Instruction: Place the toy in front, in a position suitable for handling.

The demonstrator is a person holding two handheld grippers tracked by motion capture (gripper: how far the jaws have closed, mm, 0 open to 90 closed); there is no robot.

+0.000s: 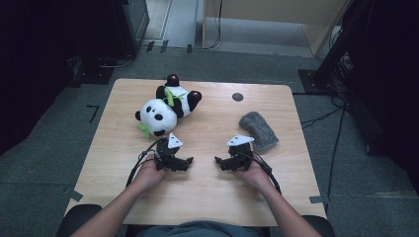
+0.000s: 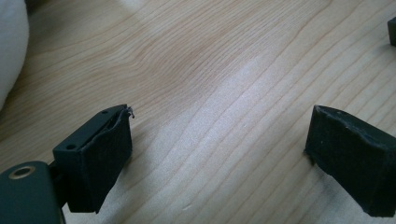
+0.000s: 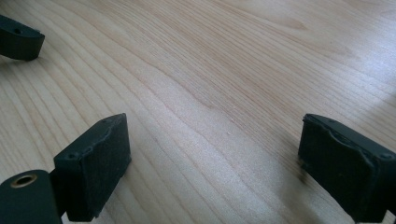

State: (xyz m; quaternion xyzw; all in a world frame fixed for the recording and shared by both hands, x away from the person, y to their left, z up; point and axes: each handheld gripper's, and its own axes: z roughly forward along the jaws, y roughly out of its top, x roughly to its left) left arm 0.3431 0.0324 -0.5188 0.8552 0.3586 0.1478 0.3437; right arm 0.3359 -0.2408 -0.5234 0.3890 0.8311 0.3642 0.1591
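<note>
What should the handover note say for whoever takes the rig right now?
Left gripper: open, holding nothing, low over the table, jaws pointing inward toward the other gripper.
Right gripper: open, holding nothing, low over the table, facing the left one across a small gap.
Panda plush: lying at the far left of the table, just beyond the left gripper, untouched.
Grey fuzzy sock: lying at the right, just beyond the right gripper, untouched.
Done: nothing shows as handled so far.
Left: probably everything; each gripper has one item close ahead to pick up.
</note>
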